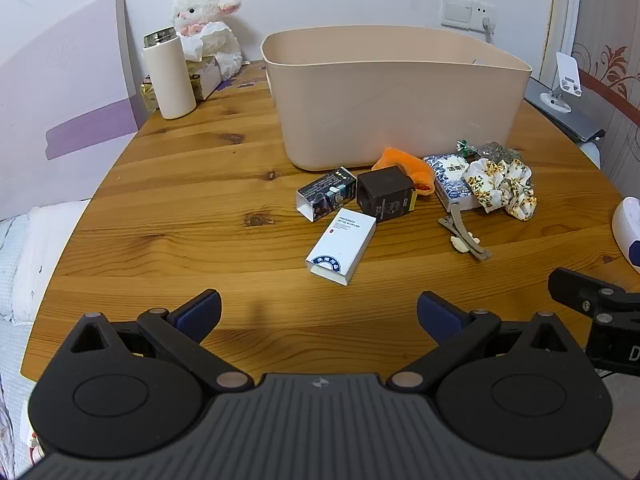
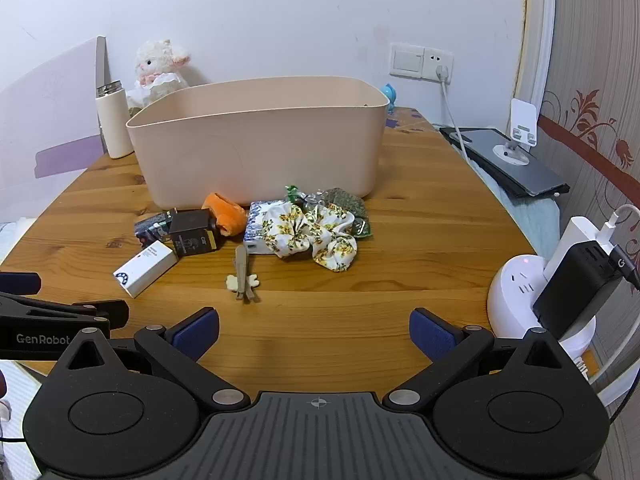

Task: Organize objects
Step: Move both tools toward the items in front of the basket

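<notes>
A beige plastic bin [image 1: 394, 96] [image 2: 260, 144] stands on the wooden table [image 1: 180, 208] [image 2: 420, 248]. In front of it lie a white box [image 1: 342, 246] [image 2: 146, 268], a dark cube box [image 1: 386, 194] [image 2: 194, 232], a black printed box [image 1: 326, 194] [image 2: 154, 226], an orange item [image 1: 408, 166] [image 2: 226, 212], a blue-white packet [image 1: 450, 176] [image 2: 256, 224], a floral scrunchie [image 1: 502, 188] [image 2: 316, 234] and a hair clip [image 1: 464, 236] [image 2: 243, 274]. My left gripper [image 1: 319, 316] is open and empty, short of the white box. My right gripper [image 2: 314, 334] is open and empty, short of the clip.
A white flask [image 1: 170, 74] [image 2: 114, 122] and a plush lamb [image 1: 206, 26] [image 2: 158, 68] stand at the back left. A white power hub with a black charger [image 2: 560, 292] sits at the right edge. A phone stand [image 2: 518, 132] rests on a dark slab at the right.
</notes>
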`<control>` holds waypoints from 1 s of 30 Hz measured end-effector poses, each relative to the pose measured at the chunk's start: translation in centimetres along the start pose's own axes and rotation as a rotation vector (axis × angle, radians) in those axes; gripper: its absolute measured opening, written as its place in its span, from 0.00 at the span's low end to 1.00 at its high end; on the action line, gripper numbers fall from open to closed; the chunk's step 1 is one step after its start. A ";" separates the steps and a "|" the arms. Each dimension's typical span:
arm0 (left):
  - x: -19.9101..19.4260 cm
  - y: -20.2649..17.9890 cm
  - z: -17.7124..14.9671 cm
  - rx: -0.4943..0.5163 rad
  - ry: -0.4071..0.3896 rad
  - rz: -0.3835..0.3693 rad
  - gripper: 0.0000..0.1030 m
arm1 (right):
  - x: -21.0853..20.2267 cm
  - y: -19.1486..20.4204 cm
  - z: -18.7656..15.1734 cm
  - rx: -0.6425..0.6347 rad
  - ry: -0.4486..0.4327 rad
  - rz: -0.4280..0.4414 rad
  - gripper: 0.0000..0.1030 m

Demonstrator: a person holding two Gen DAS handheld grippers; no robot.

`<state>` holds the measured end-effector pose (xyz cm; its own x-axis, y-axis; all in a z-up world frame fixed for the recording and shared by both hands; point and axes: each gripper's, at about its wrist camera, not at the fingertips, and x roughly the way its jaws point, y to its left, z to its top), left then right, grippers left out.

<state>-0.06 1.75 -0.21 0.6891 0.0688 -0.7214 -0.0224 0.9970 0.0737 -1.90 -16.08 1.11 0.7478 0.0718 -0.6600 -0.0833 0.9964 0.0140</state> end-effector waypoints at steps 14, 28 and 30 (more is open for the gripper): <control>0.3 0.3 0.1 -0.005 -0.001 -0.002 1.00 | 0.5 0.0 0.1 0.003 -0.002 -0.008 1.00; 1.8 0.9 0.2 -0.010 0.015 0.002 1.00 | 1.3 0.7 -0.1 -0.006 -0.013 0.004 1.00; 2.2 0.9 0.2 -0.005 0.018 0.009 1.00 | 1.7 0.9 -0.2 -0.006 -0.013 0.005 1.00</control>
<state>1.57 2.80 -1.55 0.6757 0.0788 -0.7330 -0.0325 0.9965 0.0771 -0.84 -15.07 -0.18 0.7562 0.0770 -0.6498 -0.0905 0.9958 0.0126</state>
